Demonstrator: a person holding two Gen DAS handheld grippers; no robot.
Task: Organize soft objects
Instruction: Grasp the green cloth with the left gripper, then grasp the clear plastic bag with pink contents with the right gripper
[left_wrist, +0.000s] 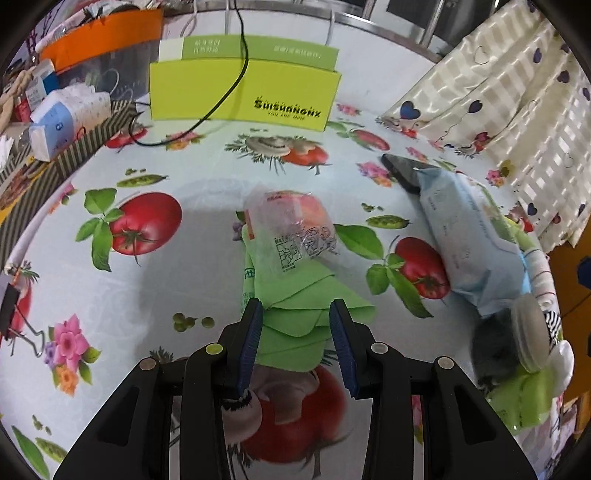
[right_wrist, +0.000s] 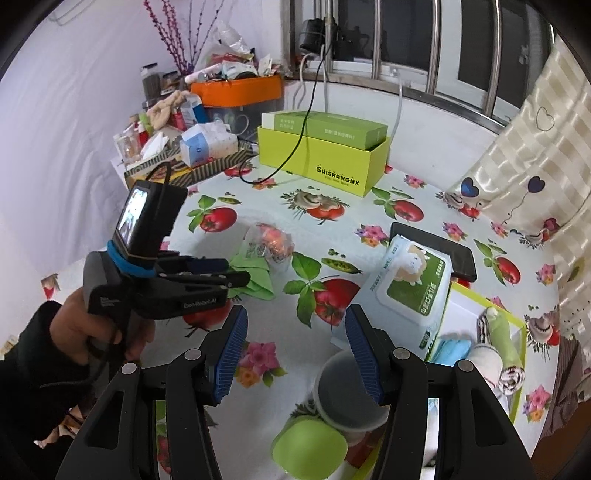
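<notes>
Left hand-held gripper (left_wrist: 295, 314) spread, nothing between the pads, tips poised over the near end of the folded green cloth (left_wrist: 295, 295), not visibly touching it. Right hand-held gripper (right_wrist: 295, 325) spread too and empty, hanging above the bench (right_wrist: 258, 206) between that cloth and the wet-wipes pack (right_wrist: 410, 288). On the far end of the green cloth, a small clear bag with something pink inside (left_wrist: 295, 225). To the right of the cloth, well apart, the wipes pack leaning on the rim of a lime-edged box (right_wrist: 517, 321), with a dark phone (right_wrist: 443, 251) just behind the pack. Inside the box, a rolled towel (right_wrist: 502, 354) and blue masks (right_wrist: 454, 350). Probably the reach-and-grasp step for the cloth, with sorting into the box yet to come. Next move, as a judgement: lower the left tips around the cloth's layers, pinch all folds together, lift without dragging the bag along.
</notes>
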